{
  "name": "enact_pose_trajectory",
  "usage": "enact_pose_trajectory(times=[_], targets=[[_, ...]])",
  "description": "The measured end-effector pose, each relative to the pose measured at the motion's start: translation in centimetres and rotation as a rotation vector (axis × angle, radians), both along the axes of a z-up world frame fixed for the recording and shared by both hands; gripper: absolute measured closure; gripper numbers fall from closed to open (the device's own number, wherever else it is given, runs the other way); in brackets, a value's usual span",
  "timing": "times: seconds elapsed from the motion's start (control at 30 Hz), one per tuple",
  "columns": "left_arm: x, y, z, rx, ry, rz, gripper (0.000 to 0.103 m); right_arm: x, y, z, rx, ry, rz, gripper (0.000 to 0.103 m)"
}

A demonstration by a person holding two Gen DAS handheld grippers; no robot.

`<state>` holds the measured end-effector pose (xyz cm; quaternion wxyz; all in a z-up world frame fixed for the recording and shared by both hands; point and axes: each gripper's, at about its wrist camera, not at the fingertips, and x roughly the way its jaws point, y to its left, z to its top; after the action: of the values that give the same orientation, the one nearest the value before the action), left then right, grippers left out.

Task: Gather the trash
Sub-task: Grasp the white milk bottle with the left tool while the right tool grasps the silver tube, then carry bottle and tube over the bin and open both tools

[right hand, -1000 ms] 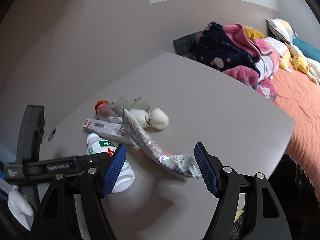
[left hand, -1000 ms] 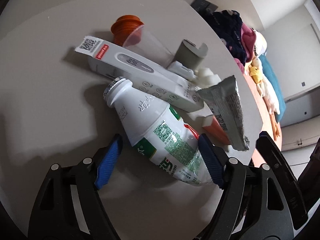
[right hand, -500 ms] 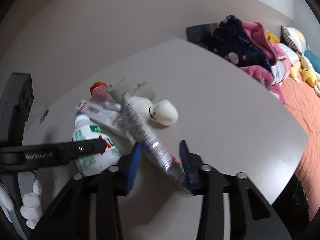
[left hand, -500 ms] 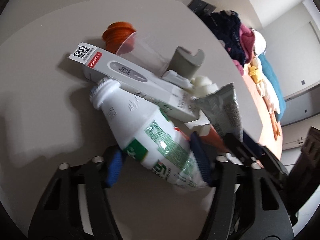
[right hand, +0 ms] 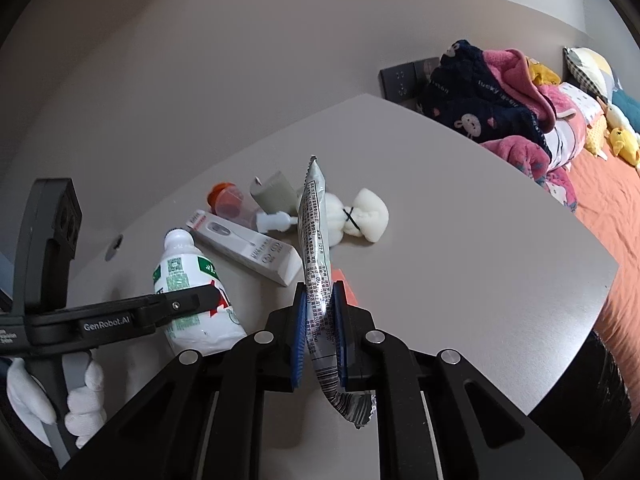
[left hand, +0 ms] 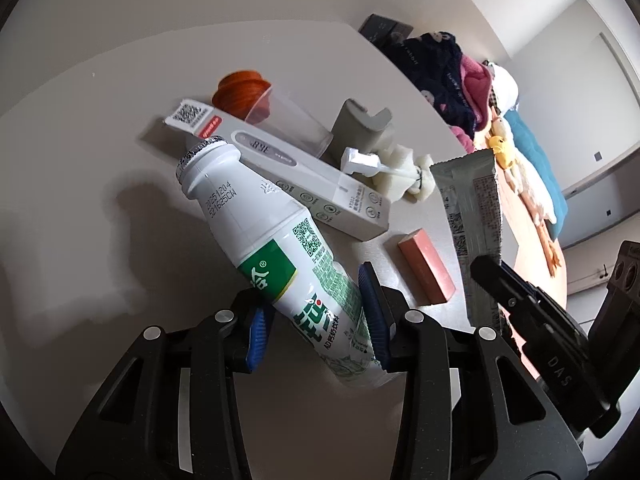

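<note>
My left gripper (left hand: 316, 320) is shut on a white milk bottle with a green label (left hand: 276, 256), tilted, neck pointing up-left above the table. The bottle also shows in the right wrist view (right hand: 188, 280). My right gripper (right hand: 320, 320) is shut on a grey foil snack wrapper (right hand: 316, 248) that stands upright between the pads. The wrapper shows at the right of the left wrist view (left hand: 472, 216). A white thermometer box (left hand: 288, 184), an orange-capped clear cup (left hand: 264, 104), a grey piece (left hand: 360, 124), a white foam wad (right hand: 360, 216) and an orange block (left hand: 426, 268) lie on the table.
The grey table (right hand: 480, 240) ends at a curved edge on the right. Beyond it lies a bed with an orange sheet (right hand: 616, 208), piled clothes (right hand: 492, 96) and soft toys. A dark wall socket panel (right hand: 404, 80) sits behind the table.
Both grippers closed: the left on the milk bottle, the right on the foil wrapper. The bottle has lifted and tilted up; the wrapper now stands upright.
</note>
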<state>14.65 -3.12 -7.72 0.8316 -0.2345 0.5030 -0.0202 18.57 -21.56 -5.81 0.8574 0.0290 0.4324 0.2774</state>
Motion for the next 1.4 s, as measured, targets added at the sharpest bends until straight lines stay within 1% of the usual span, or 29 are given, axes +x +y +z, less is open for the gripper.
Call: enact_pose_trajectory(times=[0.33, 0.4, 0.6, 0.87, 1.4], targets=[[-1.1, -1.4, 3.0, 0.011, -0.081, -0.063, 0.063, -2.0, -1.9, 3.0, 0.043, -0.047, -0.045, 0.089], [-1.2, -2.0, 3.6, 0.029, -0.095, -0.085, 0.063, -2.5, -2.5, 3.6, 0.047, -0.059, -0.063, 0.089], [-1.2, -4.0, 4.8, 0.032, -0.132, -0.164, 0.063, -4.1, -4.9, 4.8, 0.067, -0.081, -0.123, 0.089], [-1.1, -7.3, 5.6, 0.042, -0.165, -0.277, 0.063, -6.5, -8.2, 5.8, 0.079, -0.1, -0.208, 0.089], [-1.0, -14.2, 6.7, 0.018, -0.209, -0.486, 0.063, -10.3, -14.3, 7.0, 0.068, -0.139, -0.373, 0.089]])
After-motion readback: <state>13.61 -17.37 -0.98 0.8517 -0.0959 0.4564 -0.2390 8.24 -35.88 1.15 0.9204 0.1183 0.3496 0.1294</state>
